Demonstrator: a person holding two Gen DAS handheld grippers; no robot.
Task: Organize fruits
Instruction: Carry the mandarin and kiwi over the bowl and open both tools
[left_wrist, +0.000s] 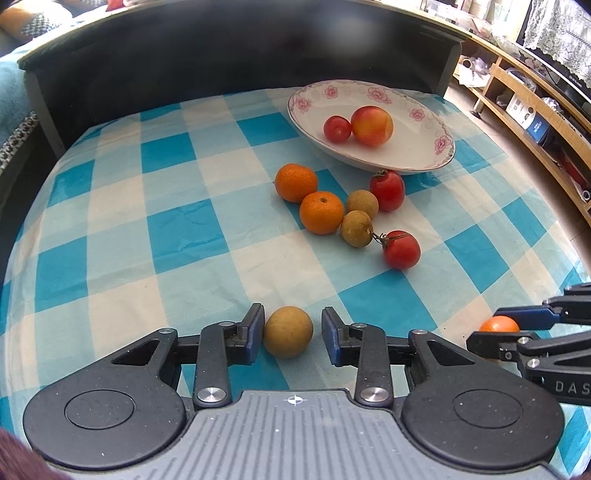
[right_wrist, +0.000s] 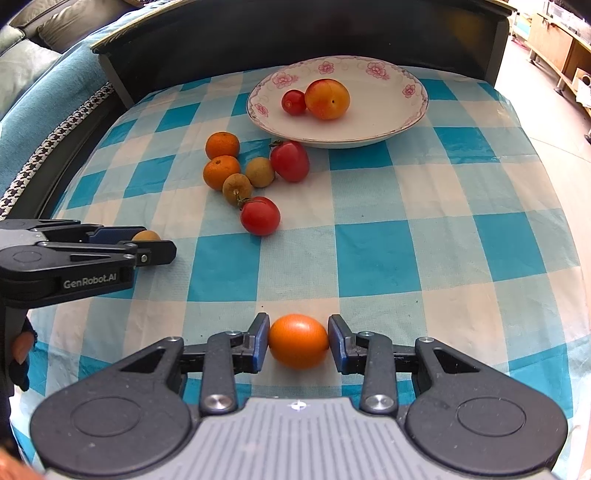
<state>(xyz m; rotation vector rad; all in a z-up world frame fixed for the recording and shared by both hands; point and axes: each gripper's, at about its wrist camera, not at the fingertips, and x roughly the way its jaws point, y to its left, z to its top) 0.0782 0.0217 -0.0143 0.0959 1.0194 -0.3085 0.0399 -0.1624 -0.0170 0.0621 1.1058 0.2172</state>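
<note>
1. Right gripper (left_wrist: 517, 334) in the left wrist view: cut off by the right frame edge, lettering reads only "DAS".
2. Orange fruit (left_wrist: 498, 324) there: lower half hidden behind the near finger.
3. Left gripper (right_wrist: 155, 245) in the right wrist view: body runs off the left frame edge.
4. Brown fruit (right_wrist: 146, 235) there: only its top shows above the fingers; contact can't be judged.
5. Shelf (left_wrist: 532, 107) right of the plate (left_wrist: 439, 162): contents too small to identify.

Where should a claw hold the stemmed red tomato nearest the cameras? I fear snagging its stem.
Grip the round red tomato across its bare body from above, claw fingers on its near and far sides; its stem points left toward the touching brown longan.
</note>
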